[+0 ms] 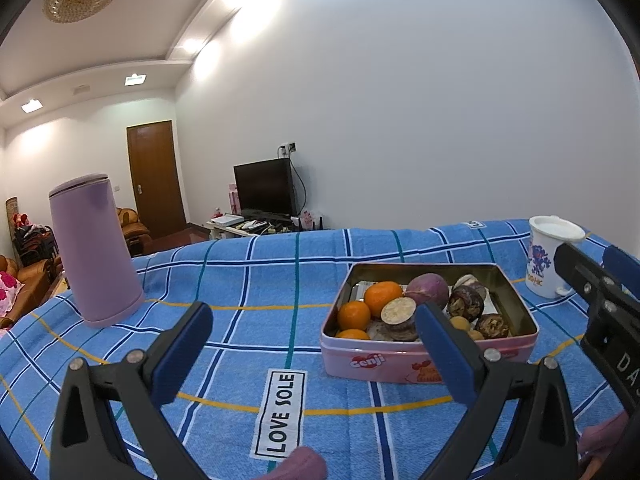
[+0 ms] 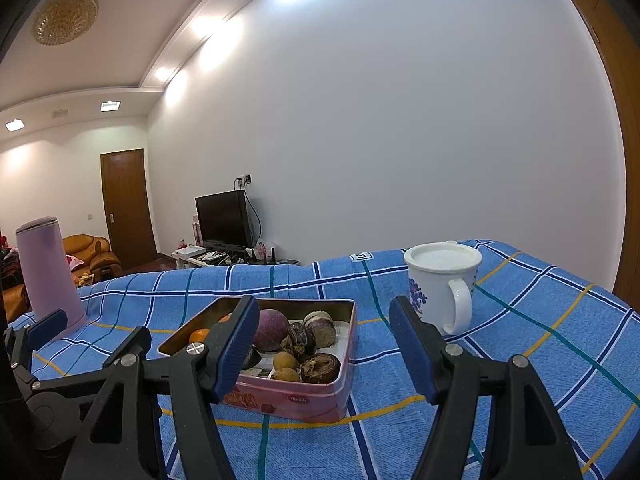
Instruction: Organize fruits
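Pink tin (image 1: 430, 364) on the blue checked counter (image 1: 248, 344) holds every visible fruit: oranges (image 1: 354, 314) at its left end, a purple round fruit (image 1: 428, 288) mid-tin, dark halved fruits (image 1: 466, 302) and small yellow ones (image 1: 460, 323) to the right. Left claw (image 1: 314, 354) and right claw (image 2: 322, 348) hover before it, both spread wide and empty. Fruits already gathered suits either a finished sort or one pending; no single move is indicated.

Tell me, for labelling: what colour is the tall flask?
Lilac purple flask, clearest in the left wrist view.
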